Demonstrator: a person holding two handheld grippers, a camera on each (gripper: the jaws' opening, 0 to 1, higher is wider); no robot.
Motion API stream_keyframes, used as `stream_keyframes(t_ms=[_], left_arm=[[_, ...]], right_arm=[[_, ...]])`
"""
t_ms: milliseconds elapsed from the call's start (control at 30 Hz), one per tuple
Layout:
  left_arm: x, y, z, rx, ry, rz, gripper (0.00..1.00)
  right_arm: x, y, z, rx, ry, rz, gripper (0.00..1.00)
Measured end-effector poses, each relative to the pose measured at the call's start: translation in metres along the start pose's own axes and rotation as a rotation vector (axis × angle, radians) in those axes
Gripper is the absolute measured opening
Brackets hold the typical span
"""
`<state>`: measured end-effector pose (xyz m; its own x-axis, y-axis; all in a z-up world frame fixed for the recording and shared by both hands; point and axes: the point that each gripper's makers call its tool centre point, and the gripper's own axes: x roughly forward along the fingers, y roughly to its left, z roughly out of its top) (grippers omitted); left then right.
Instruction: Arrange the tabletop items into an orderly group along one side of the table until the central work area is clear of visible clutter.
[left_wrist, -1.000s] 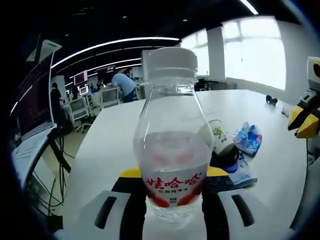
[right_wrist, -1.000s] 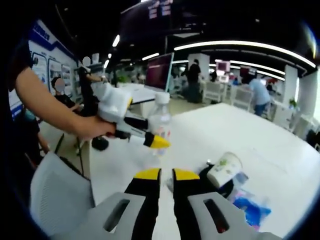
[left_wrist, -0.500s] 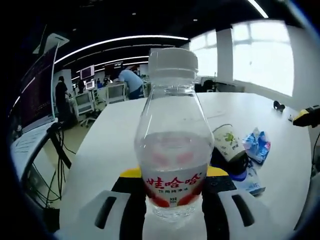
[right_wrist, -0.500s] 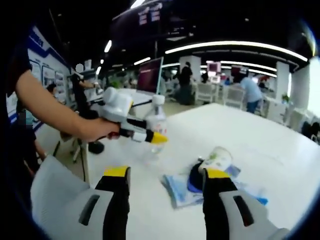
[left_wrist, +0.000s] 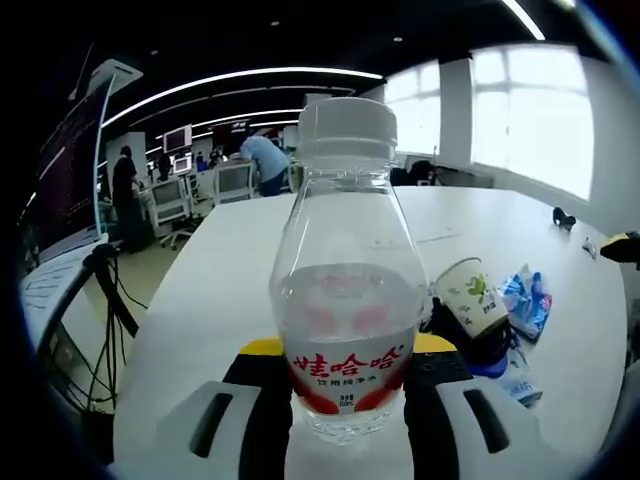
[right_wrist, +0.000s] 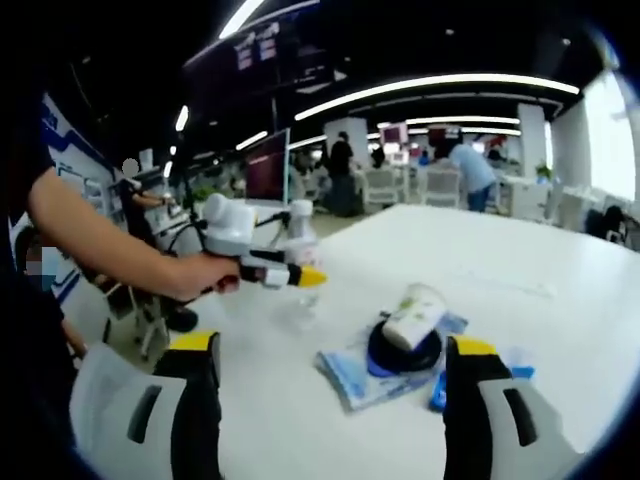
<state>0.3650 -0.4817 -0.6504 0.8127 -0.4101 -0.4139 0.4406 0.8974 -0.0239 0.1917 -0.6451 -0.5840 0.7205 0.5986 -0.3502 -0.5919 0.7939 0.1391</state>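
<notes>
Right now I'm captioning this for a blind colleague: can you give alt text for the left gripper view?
The left gripper is shut on a clear plastic water bottle with a white cap and red label, held upright above a white table. To its right lie a tipped paper cup and a crumpled blue wrapper.

We see a large office hall with a dark ceiling crossed by long curved light strips (left_wrist: 240, 78), bright windows (left_wrist: 525, 115) along a white wall, a big wall screen (right_wrist: 268, 165), and rows of desks with monitors (left_wrist: 232, 183) beyond the white table (left_wrist: 200, 300).
</notes>
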Motion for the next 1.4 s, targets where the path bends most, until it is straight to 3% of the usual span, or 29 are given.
stream_keyframes(t_ms=[467,867,1400], left_arm=[[0.018,0.009,0.001,0.003,-0.001,0.025,0.42],[0.034,0.017,0.007,0.004,-0.008,0.038,0.42],[0.058,0.028,0.005,-0.012,0.002,0.074,0.42]], right_arm=[[-0.012,-0.001,-0.02,0.034,0.028,-0.04,0.95],[-0.013,0.003,-0.014,0.071,-0.002,-0.046,0.98],[-0.017,0.002,-0.038,0.07,0.038,-0.051,0.98]])
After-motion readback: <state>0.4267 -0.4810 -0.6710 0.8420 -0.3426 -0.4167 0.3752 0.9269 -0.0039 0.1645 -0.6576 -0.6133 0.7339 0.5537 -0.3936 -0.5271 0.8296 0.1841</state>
